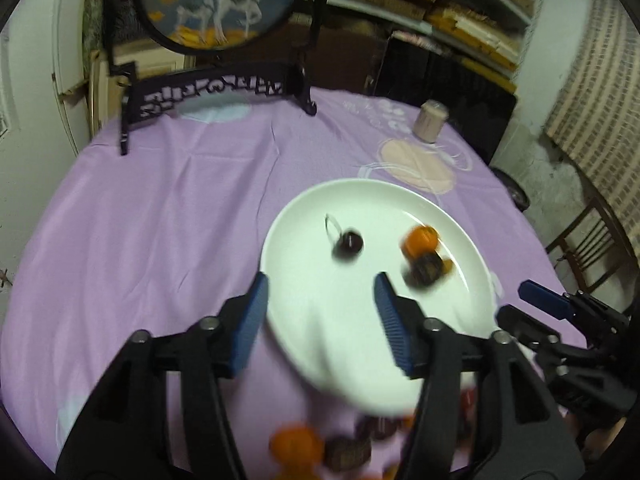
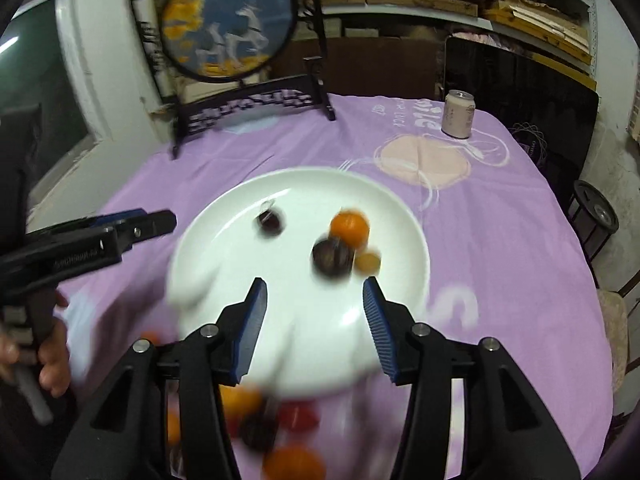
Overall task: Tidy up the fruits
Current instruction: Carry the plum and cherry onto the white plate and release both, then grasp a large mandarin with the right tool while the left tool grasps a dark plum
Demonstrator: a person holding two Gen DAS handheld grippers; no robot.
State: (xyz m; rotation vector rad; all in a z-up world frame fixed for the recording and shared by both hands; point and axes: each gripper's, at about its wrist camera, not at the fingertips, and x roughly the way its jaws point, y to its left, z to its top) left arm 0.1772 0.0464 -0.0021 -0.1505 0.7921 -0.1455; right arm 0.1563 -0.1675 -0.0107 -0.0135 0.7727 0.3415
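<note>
A white plate (image 1: 304, 320) (image 2: 304, 200) lies on the purple tablecloth. On it sit a dark cherry with a stem (image 1: 348, 244) (image 2: 271, 220), an orange tangerine (image 1: 420, 238) (image 2: 349, 227), a dark plum (image 1: 426, 270) (image 2: 332, 258) and a small kumquat (image 2: 368, 262). My left gripper (image 1: 321, 280) hovers over the plate's near-left part, open and empty. My right gripper (image 2: 315, 282) hovers over the plate's near edge, also open and empty. Several loose fruits lie blurred in front of the plate: an orange one (image 1: 296, 446) (image 2: 240, 400), a dark one (image 1: 346, 454) (image 2: 258, 432), a red one (image 2: 298, 416).
A pale drink can (image 1: 430, 122) (image 2: 458, 114) stands at the far right of the table. A round painted screen on a black stand (image 1: 216, 0) (image 2: 228, 20) occupies the far left. A hand (image 2: 52, 360) holds the left gripper's handle. A wooden chair (image 1: 588, 248) stands right of the table.
</note>
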